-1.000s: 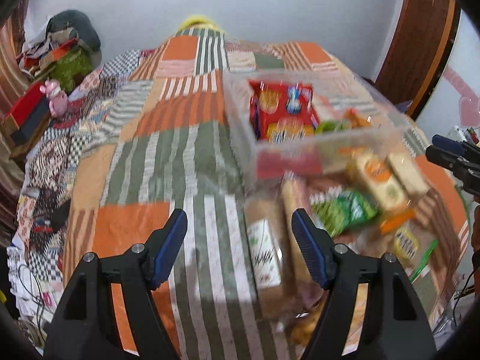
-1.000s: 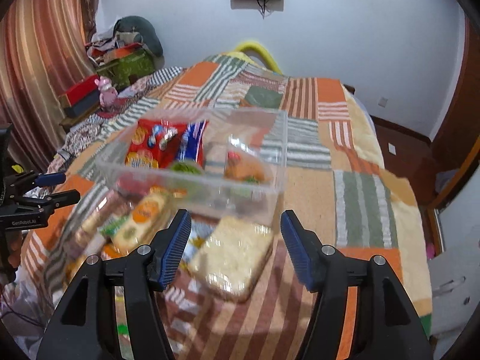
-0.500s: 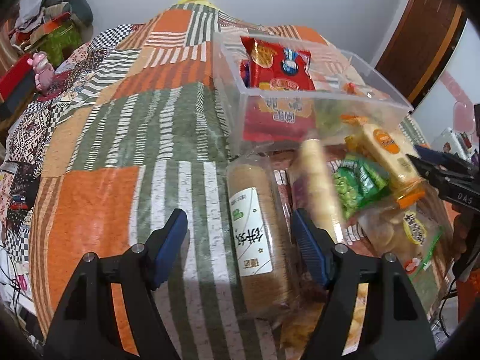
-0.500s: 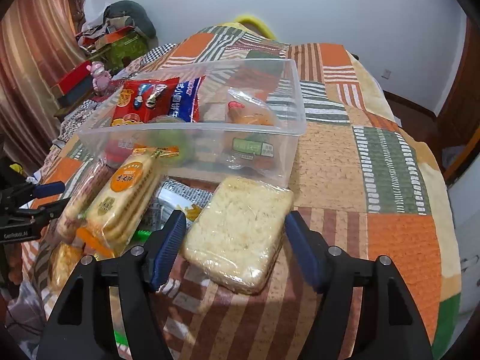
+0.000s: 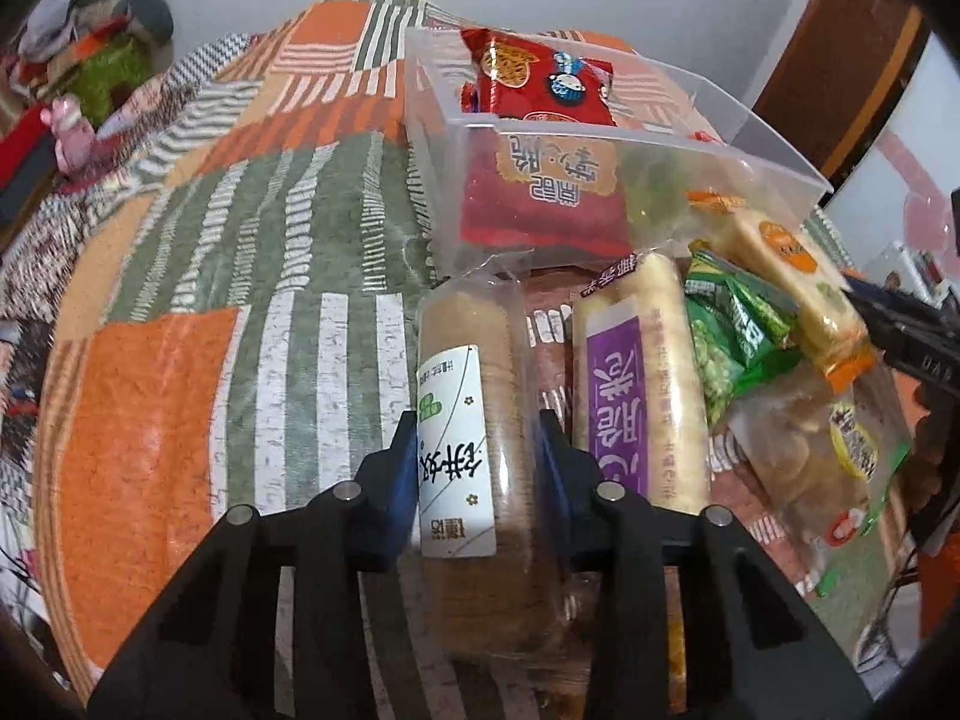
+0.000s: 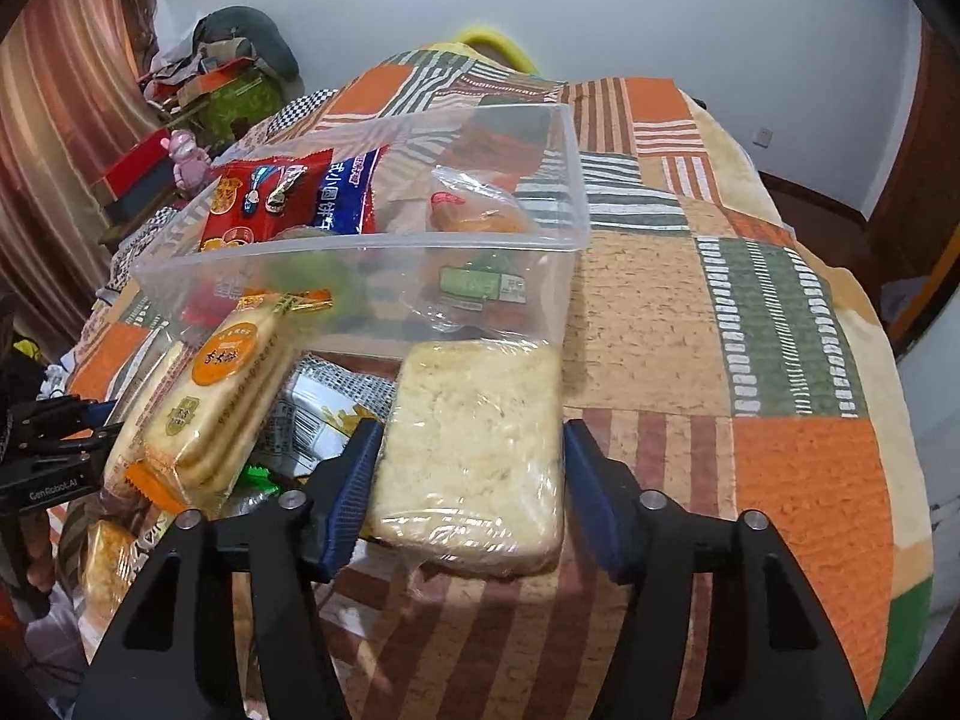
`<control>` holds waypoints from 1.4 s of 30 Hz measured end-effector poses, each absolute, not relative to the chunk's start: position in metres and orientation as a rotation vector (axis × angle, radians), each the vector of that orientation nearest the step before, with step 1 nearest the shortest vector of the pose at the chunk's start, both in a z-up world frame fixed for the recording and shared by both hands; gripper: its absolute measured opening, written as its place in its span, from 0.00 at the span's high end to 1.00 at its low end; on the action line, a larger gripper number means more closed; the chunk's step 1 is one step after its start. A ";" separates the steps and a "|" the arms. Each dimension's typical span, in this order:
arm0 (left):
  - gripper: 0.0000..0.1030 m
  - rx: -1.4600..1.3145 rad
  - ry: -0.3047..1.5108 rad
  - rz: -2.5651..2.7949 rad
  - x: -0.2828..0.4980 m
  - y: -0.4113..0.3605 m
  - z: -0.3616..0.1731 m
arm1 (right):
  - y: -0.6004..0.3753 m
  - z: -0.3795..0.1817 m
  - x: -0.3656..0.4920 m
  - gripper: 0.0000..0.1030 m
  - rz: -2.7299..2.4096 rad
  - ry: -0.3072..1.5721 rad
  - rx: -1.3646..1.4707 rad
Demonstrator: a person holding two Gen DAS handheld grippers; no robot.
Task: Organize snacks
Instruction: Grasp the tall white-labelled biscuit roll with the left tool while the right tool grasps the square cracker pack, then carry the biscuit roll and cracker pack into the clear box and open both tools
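On the patchwork bedspread lies a brown biscuit roll (image 5: 480, 330) with a white label. My left gripper (image 5: 477, 468) straddles its near end, jaws closing, and both blue pads touch its wrapper. A pale crumbly cake packet (image 6: 474, 414) lies in front of the clear plastic bin (image 6: 360, 243). My right gripper (image 6: 471, 480) is around it, jaws closing, pads against both side edges. The bin (image 5: 750, 114) holds a red snack bag (image 5: 540, 84), a blue bag (image 6: 354, 192) and a wrapped bun (image 6: 474, 210).
Loose snacks lie between the two grippers: a purple-labelled roll (image 5: 630, 372), a green pea bag (image 5: 732, 336), an orange-labelled cracker pack (image 6: 216, 384) and a chip bag (image 5: 804, 456). Bare bedspread (image 6: 750, 360) spreads to the right. Clutter and a pink toy (image 6: 186, 156) sit at the far left.
Both grippers have come down closer to the snacks. The left jaws went from wide apart to tight around the biscuit roll. The right jaws narrowed onto the pale packet.
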State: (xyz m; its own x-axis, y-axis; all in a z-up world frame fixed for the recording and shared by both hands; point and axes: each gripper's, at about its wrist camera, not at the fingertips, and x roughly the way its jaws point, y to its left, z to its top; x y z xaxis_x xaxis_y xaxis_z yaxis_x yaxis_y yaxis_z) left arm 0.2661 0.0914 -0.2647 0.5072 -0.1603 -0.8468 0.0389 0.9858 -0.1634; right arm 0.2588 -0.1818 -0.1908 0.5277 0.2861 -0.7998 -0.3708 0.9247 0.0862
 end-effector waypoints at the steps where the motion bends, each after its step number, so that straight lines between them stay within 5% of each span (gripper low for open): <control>1: 0.65 -0.124 1.031 -0.116 0.265 0.092 -0.264 | -0.184 -0.191 0.257 0.48 0.393 0.934 -0.104; 20: 0.67 -0.117 0.881 -0.092 0.243 0.099 -0.180 | -0.204 -0.150 0.242 0.49 0.376 0.841 -0.050; 42: 0.67 -0.103 0.770 -0.222 0.345 0.031 -0.134 | -0.176 -0.111 0.295 0.49 0.409 0.696 -0.047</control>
State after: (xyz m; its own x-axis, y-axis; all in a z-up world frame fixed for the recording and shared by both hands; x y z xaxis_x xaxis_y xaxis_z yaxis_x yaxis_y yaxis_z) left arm 0.3445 0.0313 -0.1337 0.6961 -0.2360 -0.6781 0.1610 0.9717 -0.1729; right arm 0.2954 -0.1764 -0.1109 0.6915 0.3503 -0.6317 -0.3810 0.9199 0.0929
